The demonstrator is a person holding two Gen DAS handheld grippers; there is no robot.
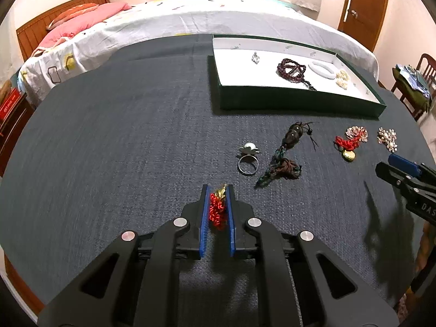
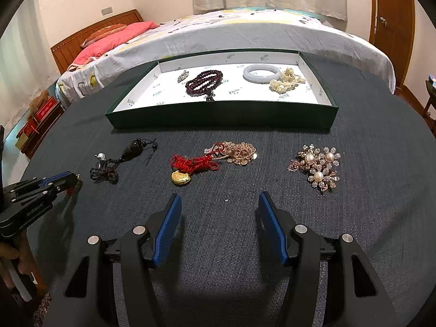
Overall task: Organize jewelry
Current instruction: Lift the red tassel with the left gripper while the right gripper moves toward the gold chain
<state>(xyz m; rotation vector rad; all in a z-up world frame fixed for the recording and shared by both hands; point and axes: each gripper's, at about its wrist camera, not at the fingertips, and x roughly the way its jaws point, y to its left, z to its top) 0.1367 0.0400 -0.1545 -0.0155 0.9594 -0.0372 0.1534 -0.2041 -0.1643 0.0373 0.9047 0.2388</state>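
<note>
Red cord charm (image 1: 217, 210) with a gold piece at its far end: clamped between the blue pads of the left gripper (image 1: 218, 190), jaws nearly closed on it, low over the dark cloth (image 1: 122, 136). In the right wrist view the left gripper (image 2: 75, 181) shows at the left edge, a bit of red under its tip.

Right gripper (image 2: 219, 201): jaws about half open, nothing between them, over bare cloth near the table's front edge.

Loose pieces on the cloth:
- ring (image 1: 247, 163) with a pale stone, just beyond the left gripper;
- dark pendant (image 1: 291, 136) on tangled cord, beside the ring;
- second red cord (image 2: 194, 162) with a gold locket (image 2: 180, 177), touching a gold chain (image 2: 239, 152);
- pearl brooch (image 2: 317, 166), well apart to the right.

Green tray (image 2: 223, 114), white-lined, at the far side of the cloth. Contents:
- small silver item (image 2: 182, 76);
- dark red bead string (image 2: 204, 81);
- white bangle (image 2: 261, 73);
- cream bead cluster (image 2: 286, 80) touching the bangle.

A bed (image 2: 245, 32) stands behind the table.
</note>
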